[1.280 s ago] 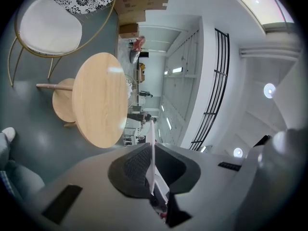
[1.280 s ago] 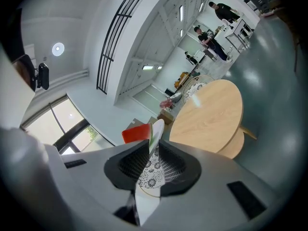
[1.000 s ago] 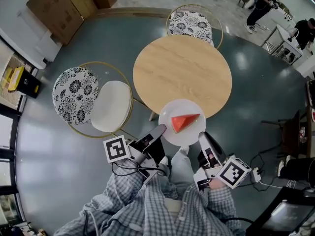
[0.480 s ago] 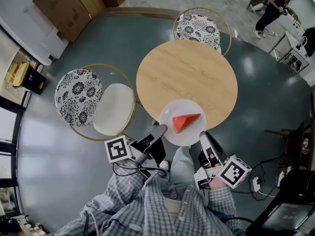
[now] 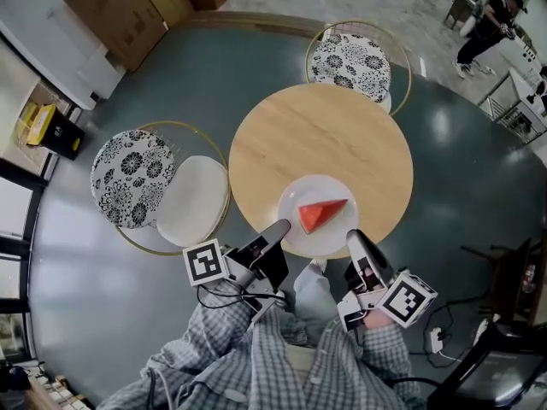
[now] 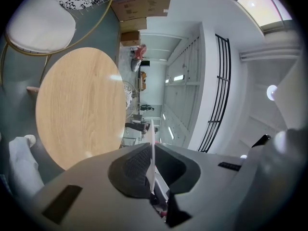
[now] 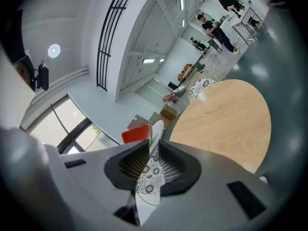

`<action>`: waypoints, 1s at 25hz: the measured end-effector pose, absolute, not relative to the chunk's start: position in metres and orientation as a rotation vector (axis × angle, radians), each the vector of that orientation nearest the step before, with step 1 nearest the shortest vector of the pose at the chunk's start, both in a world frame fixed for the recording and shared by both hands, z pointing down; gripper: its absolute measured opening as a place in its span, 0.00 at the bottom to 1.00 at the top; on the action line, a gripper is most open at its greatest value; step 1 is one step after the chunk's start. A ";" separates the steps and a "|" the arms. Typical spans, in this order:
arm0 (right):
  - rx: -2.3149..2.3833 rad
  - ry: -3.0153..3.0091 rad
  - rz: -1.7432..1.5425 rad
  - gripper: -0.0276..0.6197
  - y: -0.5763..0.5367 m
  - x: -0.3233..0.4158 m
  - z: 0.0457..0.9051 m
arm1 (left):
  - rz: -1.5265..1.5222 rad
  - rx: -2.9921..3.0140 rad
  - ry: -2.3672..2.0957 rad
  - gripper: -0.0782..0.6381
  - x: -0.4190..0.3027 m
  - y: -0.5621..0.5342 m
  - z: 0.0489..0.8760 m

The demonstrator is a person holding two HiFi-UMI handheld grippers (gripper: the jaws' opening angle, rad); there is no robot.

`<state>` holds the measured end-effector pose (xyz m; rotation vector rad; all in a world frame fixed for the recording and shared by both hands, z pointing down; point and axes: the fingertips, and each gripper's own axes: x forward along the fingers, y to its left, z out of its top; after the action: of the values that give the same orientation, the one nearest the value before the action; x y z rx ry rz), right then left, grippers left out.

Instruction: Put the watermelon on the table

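Observation:
A red watermelon wedge lies on a round white plate. The plate hangs over the near edge of the round wooden table. My left gripper is shut on the plate's left rim, and my right gripper is shut on its right rim. In the left gripper view the plate shows edge-on between the left gripper's pads, with the table ahead. The right gripper view shows the plate's rim clamped in the right gripper, the watermelon beside it and the table beyond.
A chair with a patterned back and white seat stands left of the table. A second patterned chair stands behind it. Cardboard boxes sit at the far left wall. Cables trail on the grey floor at the right, and a person stands far right.
Both grippers have carried the plate forward: it now overlaps the table's near edge much more than before. The grip on the rim is unchanged.

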<state>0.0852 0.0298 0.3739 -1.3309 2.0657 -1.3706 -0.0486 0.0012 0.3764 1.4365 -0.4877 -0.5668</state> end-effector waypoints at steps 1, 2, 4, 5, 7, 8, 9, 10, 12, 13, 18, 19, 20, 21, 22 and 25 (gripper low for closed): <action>-1.330 2.075 -1.375 0.15 0.023 0.090 0.374 | -0.573 1.435 -0.493 0.14 -0.045 -0.005 0.376; -1.325 2.080 -1.381 0.15 0.016 0.093 0.374 | -0.579 1.434 -0.499 0.14 -0.042 -0.010 0.375; -1.316 2.101 -1.384 0.15 0.006 0.098 0.374 | -0.589 1.433 -0.511 0.14 -0.038 -0.018 0.375; -1.315 2.117 -1.382 0.15 0.002 0.101 0.374 | -0.594 1.433 -0.518 0.14 -0.036 -0.021 0.376; -1.298 2.122 -1.387 0.15 -0.006 0.104 0.372 | -0.605 1.434 -0.528 0.14 -0.032 -0.028 0.375; -1.286 2.120 -1.391 0.15 -0.010 0.106 0.371 | -0.611 1.435 -0.532 0.14 -0.030 -0.031 0.373; -1.278 2.123 -1.393 0.15 -0.014 0.108 0.370 | -0.616 1.435 -0.536 0.14 -0.028 -0.034 0.372; -1.272 2.131 -1.393 0.15 -0.019 0.111 0.369 | -0.621 1.434 -0.540 0.14 -0.024 -0.038 0.372; -1.264 2.153 -1.393 0.15 -0.031 0.121 0.369 | -0.629 1.435 -0.552 0.14 -0.015 -0.047 0.372; -1.256 2.158 -1.397 0.15 -0.037 0.126 0.370 | -0.633 1.436 -0.559 0.14 -0.011 -0.052 0.372; -1.228 2.175 -1.427 0.15 -0.055 0.141 0.373 | -0.653 1.423 -0.586 0.14 0.004 -0.067 0.373; -1.229 2.189 -1.424 0.15 -0.057 0.143 0.375 | -0.654 1.418 -0.592 0.14 0.006 -0.068 0.375; -1.229 2.197 -1.423 0.15 -0.059 0.145 0.376 | -0.653 1.415 -0.597 0.14 0.007 -0.069 0.377; -1.225 2.197 -1.425 0.15 -0.061 0.147 0.378 | -0.652 1.413 -0.601 0.14 0.009 -0.070 0.379; -1.221 2.194 -1.427 0.15 -0.062 0.148 0.379 | -0.650 1.413 -0.604 0.14 0.010 -0.071 0.381; -1.235 2.198 -1.425 0.15 -0.068 0.151 0.383 | -0.640 1.418 -0.605 0.14 0.013 -0.078 0.384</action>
<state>0.1512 -0.0681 0.3831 -1.2351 2.1977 -1.4255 0.0126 -0.0779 0.3844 1.4176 -0.6046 -0.6398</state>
